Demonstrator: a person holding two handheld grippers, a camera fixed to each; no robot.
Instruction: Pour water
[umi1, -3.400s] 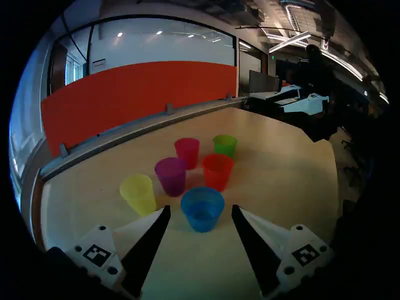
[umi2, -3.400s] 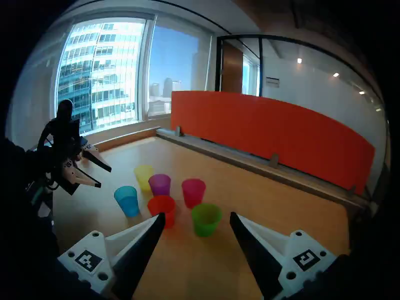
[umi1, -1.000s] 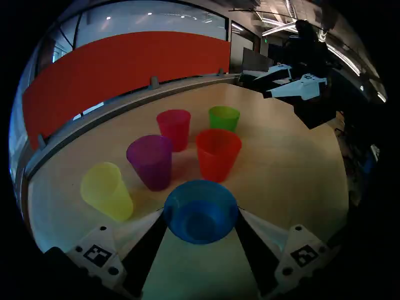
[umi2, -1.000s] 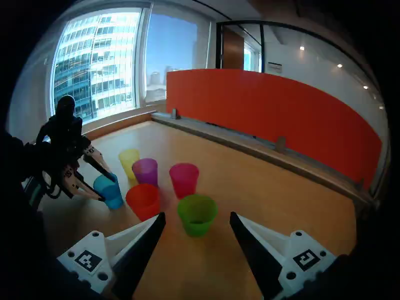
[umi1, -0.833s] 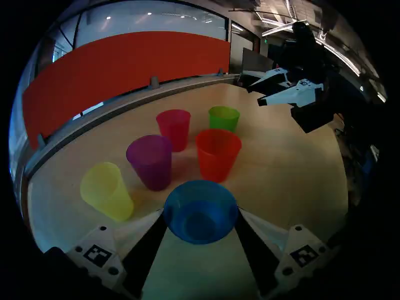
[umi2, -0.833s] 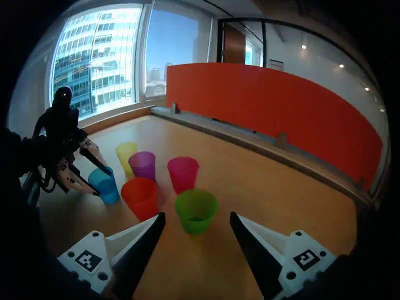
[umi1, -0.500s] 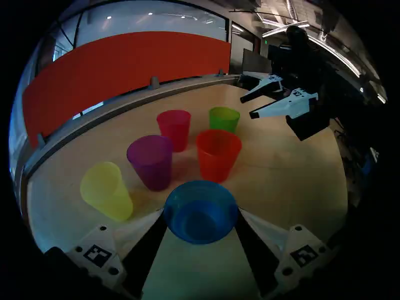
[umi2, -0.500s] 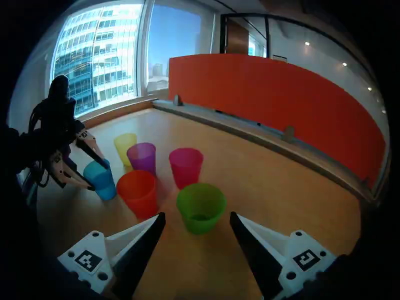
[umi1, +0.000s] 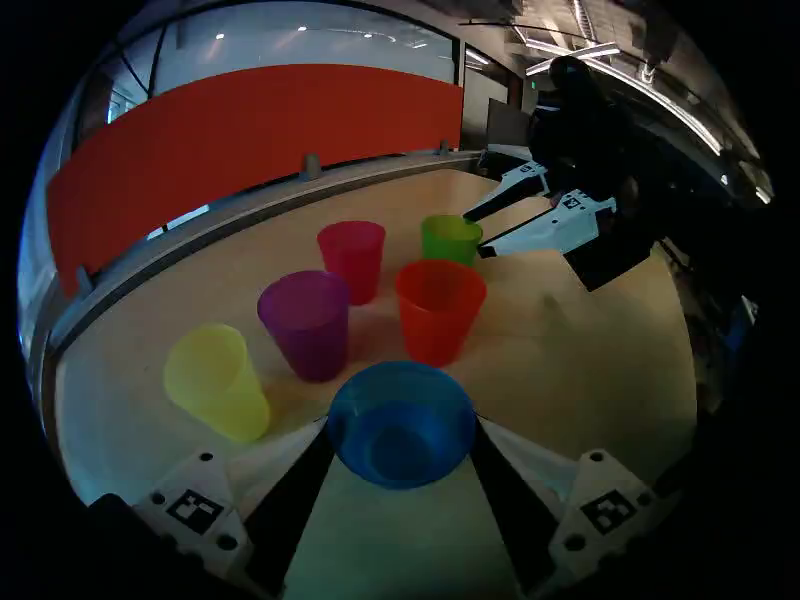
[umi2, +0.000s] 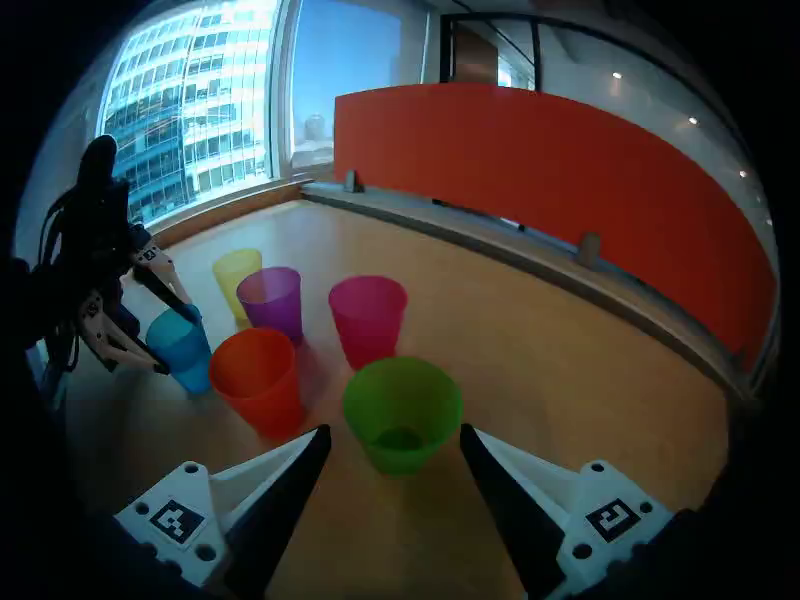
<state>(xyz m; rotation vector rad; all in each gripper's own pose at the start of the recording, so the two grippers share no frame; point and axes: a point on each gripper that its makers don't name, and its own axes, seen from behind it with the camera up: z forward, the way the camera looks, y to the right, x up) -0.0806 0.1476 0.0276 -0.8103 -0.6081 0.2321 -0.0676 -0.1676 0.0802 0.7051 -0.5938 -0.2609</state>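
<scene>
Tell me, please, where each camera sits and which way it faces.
Left gripper view: on the left gripper, facing the orange partition across the table; own fingers flank the blue cup.
Right gripper view: on the right gripper, facing the windows; own fingers point at the green cup.
Shared: all six cups, table, partition, each other's gripper.

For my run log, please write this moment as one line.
left gripper: open, astride blue cup, contact unclear | right gripper: open, tips beside green cup | pour: not begun
</scene>
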